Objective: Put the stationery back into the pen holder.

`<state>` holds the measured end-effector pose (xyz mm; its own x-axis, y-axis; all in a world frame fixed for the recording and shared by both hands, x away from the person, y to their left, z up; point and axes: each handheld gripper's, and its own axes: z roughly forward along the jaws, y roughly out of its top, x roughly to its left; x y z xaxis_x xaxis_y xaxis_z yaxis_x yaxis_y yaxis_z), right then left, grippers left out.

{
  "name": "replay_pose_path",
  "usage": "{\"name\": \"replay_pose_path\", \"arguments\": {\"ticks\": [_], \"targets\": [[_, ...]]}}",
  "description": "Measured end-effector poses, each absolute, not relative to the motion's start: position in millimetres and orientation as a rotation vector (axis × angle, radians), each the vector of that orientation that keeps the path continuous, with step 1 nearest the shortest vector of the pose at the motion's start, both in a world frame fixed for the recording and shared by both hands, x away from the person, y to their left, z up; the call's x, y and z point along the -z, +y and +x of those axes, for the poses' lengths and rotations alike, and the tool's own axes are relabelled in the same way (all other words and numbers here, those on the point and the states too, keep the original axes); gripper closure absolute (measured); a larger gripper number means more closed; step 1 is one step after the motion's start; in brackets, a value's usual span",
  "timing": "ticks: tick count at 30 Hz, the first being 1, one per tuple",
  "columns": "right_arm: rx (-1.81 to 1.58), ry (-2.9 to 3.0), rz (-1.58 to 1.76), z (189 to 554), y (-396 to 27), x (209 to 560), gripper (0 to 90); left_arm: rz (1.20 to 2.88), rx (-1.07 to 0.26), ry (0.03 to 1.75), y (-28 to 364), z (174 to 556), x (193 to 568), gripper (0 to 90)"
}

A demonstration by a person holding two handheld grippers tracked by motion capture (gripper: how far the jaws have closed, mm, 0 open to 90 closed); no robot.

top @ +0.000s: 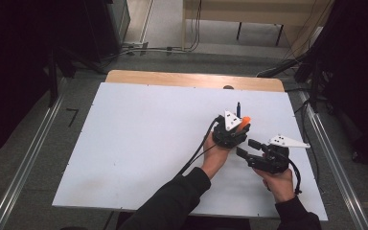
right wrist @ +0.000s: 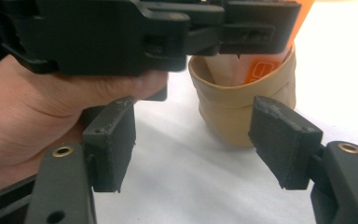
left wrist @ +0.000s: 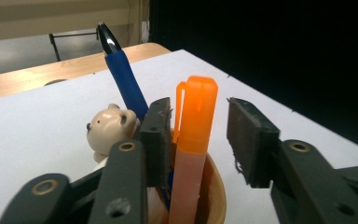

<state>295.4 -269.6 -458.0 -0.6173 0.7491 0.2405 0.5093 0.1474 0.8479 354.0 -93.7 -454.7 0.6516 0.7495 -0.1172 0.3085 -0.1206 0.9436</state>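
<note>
A tan cup [left wrist: 216, 189] stands on the white table top [top: 139, 143] right of the middle. It holds an orange marker [left wrist: 193, 140], a blue pen [left wrist: 123, 77] and a small cream bear figure [left wrist: 109, 128]. My left gripper [left wrist: 199, 107] reaches over the cup with its jaws on either side of the marker's cap. The right-hand pad [left wrist: 249, 140] stands clear of the cap, so the gripper is open. In the high view the left gripper [top: 243, 125] sits by the marker [top: 245, 120] and pen [top: 238, 109]. My right gripper [right wrist: 193, 107] is open and empty, just short of the cup [right wrist: 242, 112].
The person's left hand [right wrist: 28, 116] lies close in front of the right gripper's jaws. A strip of bare wood [top: 191, 79] runs along the table's far edge. Metal rails [top: 24, 163] flank the table on the floor, and cables [top: 287, 62] lie beyond it.
</note>
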Motion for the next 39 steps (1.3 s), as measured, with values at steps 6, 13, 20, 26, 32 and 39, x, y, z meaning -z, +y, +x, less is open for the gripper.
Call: {"name": "replay_pose_path", "arguments": {"ticks": [6, 13, 20, 26, 32, 39], "targets": [[-1.456, 2.180, 1.232, 296, -271, 458, 30.3, 1.708, -0.471, 0.855, -88, 349, 447, 57.5], [-1.443, 2.178, 1.239, 296, -271, 459, 30.1, 1.707, -0.475, 0.857, -79, 339, 436, 50.3], [-1.423, 2.177, 1.243, 296, -270, 460, 29.4, 1.698, -0.451, 0.912, -61, 333, 432, 39.5], [-1.406, 2.171, 1.246, 297, -270, 460, 28.9, 1.690, -0.436, 0.950, -44, 328, 430, 34.3], [-1.388, 2.171, 1.243, 297, -269, 461, 28.5, 1.691, -0.442, 0.941, -32, 319, 426, 30.0], [-1.375, 2.164, 1.249, 296, -269, 461, 27.4, 1.697, -0.461, 0.946, -18, 312, 425, 24.8]]}}
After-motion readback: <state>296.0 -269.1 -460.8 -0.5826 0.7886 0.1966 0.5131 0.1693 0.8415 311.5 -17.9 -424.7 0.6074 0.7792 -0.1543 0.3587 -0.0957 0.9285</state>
